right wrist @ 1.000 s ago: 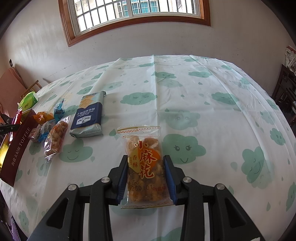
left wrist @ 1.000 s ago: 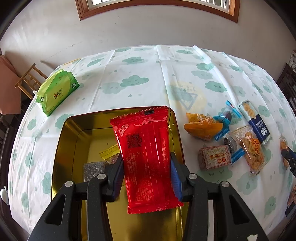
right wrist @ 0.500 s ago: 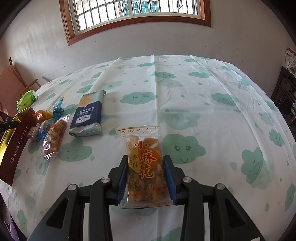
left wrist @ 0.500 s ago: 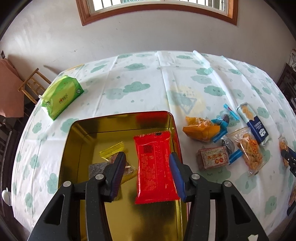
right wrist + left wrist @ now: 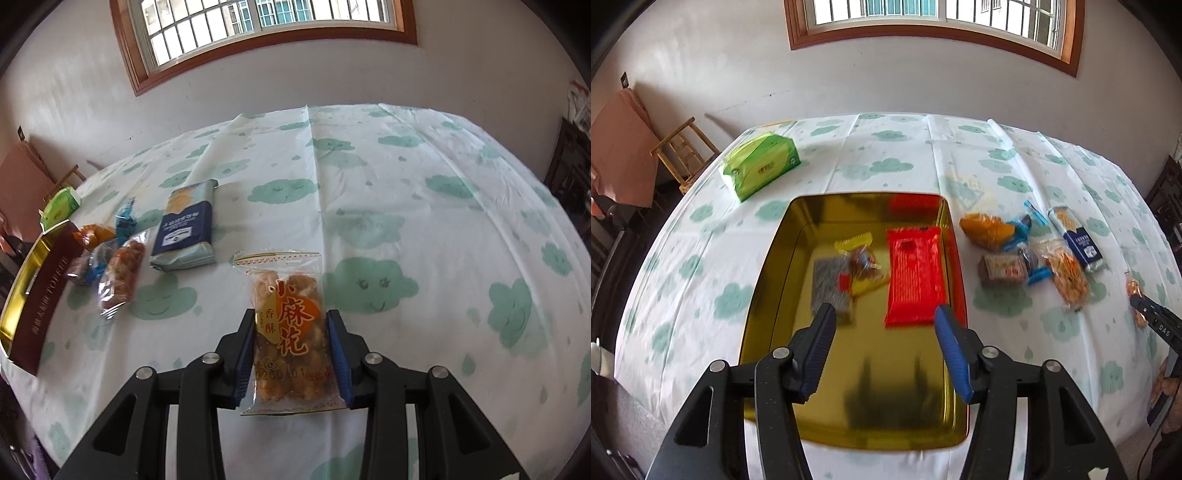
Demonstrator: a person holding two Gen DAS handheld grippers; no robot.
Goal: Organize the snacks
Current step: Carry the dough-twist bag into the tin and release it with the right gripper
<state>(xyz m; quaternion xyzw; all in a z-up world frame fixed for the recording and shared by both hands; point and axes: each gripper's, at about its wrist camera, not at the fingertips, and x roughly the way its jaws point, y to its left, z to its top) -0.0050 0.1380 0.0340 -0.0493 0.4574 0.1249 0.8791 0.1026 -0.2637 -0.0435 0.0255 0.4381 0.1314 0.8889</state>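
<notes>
A gold tin point(image 5: 764, 280) sits on the cloud-print tablecloth, seen in the left wrist view. Inside it lie a red snack packet point(image 5: 914, 277), a grey packet point(image 5: 829, 284) and a yellow-wrapped sweet point(image 5: 862, 262). My left gripper point(image 5: 884, 345) hangs above the tin's near half, its jaws opening with nothing between them. My right gripper point(image 5: 291, 349) is shut on a clear packet of fried dough twists point(image 5: 286, 325) that rests on the cloth. The same tin point(image 5: 26, 273) shows at the left edge of the right wrist view.
Right of the tin lie loose snacks: an orange packet point(image 5: 988, 229), a brown bar point(image 5: 1001, 269), a clear twist bag point(image 5: 1065, 277) and a blue cracker pack point(image 5: 1076, 240). A green tissue pack point(image 5: 761, 164) sits at the back left. A wooden chair point(image 5: 685, 153) stands beyond the table.
My left gripper let go of the red packet, which now lies in the tin, and drew back and up with its jaws spreading. The right gripper kept still on its packet.
</notes>
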